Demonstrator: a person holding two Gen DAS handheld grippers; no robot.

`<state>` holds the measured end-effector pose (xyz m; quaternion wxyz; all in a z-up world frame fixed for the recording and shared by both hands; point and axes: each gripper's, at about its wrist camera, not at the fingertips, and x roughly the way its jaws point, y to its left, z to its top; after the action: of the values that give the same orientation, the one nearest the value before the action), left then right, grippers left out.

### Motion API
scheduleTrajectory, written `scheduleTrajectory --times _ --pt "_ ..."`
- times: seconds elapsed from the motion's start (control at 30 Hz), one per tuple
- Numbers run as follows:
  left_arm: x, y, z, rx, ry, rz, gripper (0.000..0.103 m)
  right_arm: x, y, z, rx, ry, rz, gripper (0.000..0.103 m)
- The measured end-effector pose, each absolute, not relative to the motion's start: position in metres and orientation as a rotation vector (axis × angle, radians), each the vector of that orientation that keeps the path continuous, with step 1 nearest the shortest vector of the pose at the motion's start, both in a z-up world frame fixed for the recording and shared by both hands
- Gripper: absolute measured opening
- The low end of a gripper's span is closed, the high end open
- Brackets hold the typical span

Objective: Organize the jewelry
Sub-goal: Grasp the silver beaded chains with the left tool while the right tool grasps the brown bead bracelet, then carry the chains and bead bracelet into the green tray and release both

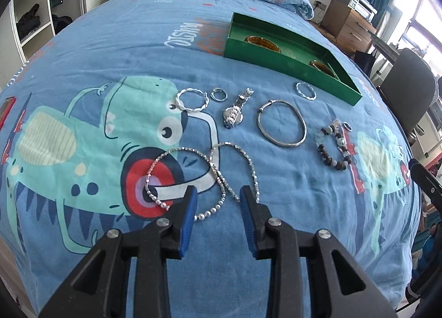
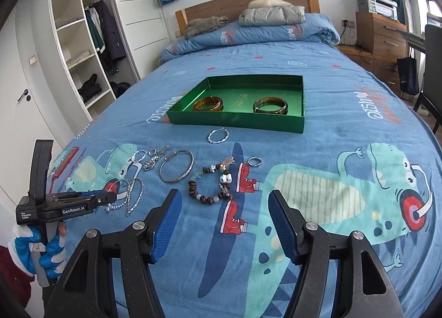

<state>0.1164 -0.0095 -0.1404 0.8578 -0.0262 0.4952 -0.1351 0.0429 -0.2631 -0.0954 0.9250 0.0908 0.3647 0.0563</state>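
Jewelry lies on the blue bedspread. My left gripper (image 1: 218, 193) is open, its fingers straddling two silver bead chains (image 1: 218, 177); it also shows in the right wrist view (image 2: 110, 198). Beyond lie a twisted silver bangle (image 1: 191, 100), a small ring (image 1: 218, 94), a watch (image 1: 234, 113), a plain silver bangle (image 1: 281, 123), a dark bead bracelet (image 1: 335, 145) and another twisted ring (image 1: 305, 90). A green box (image 2: 234, 122) holds two amber bangles (image 2: 207, 104). My right gripper (image 2: 223, 202) is open and empty, just short of the bead bracelet (image 2: 212, 187).
A small silver ring (image 2: 254, 161) lies right of the bead bracelet. Folded quilt and pillows (image 2: 248, 31) sit at the bed's head. A wardrobe (image 2: 83, 50) stands left, a wooden dresser (image 2: 378, 33) and dark chair (image 1: 408, 91) right.
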Motion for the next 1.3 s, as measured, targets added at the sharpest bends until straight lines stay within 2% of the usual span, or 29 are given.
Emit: scheduleTrajectory --times 0.2,0.37,0.43,0.53,0.6,0.73,0.8,0.9,1.03,1.3 --pt "0.135 -0.02 -0.159 -0.041 1.078 -0.268 0.03 0.07 -0.261 -0.119 0.192 0.808 0.154 0.075" --pt "0.142 -0.034 -0.165 0.039 1.065 -0.234 0.029 0.094 -0.249 -0.138 0.164 0.853 0.201 0.087" --pt "0.146 -0.033 -0.166 0.058 1.058 -0.212 0.015 0.103 -0.244 -0.145 0.155 0.869 0.209 0.087" --pt "0.151 -0.027 -0.167 0.063 1.056 -0.21 0.006 0.114 -0.237 -0.156 0.152 0.891 0.227 0.087" --pt "0.15 -0.025 -0.167 0.071 1.048 -0.211 0.003 0.121 -0.232 -0.162 0.139 0.903 0.23 0.087" --pt "0.146 -0.022 -0.167 0.068 1.032 -0.223 0.002 0.135 -0.219 -0.17 0.115 0.919 0.218 0.087" --pt "0.144 -0.02 -0.165 0.061 1.025 -0.229 0.002 0.141 -0.213 -0.172 0.087 0.925 0.206 0.082" --pt "0.142 -0.016 -0.164 0.05 1.02 -0.228 0.002 0.146 -0.206 -0.176 0.022 0.934 0.156 0.066" --pt "0.135 -0.011 -0.159 0.033 1.014 -0.217 0.002 0.141 -0.219 -0.173 0.046 0.924 0.107 0.016" --pt "0.112 -0.006 -0.128 0.021 0.947 -0.224 0.002 0.104 -0.243 -0.164 0.132 0.905 0.101 0.016"
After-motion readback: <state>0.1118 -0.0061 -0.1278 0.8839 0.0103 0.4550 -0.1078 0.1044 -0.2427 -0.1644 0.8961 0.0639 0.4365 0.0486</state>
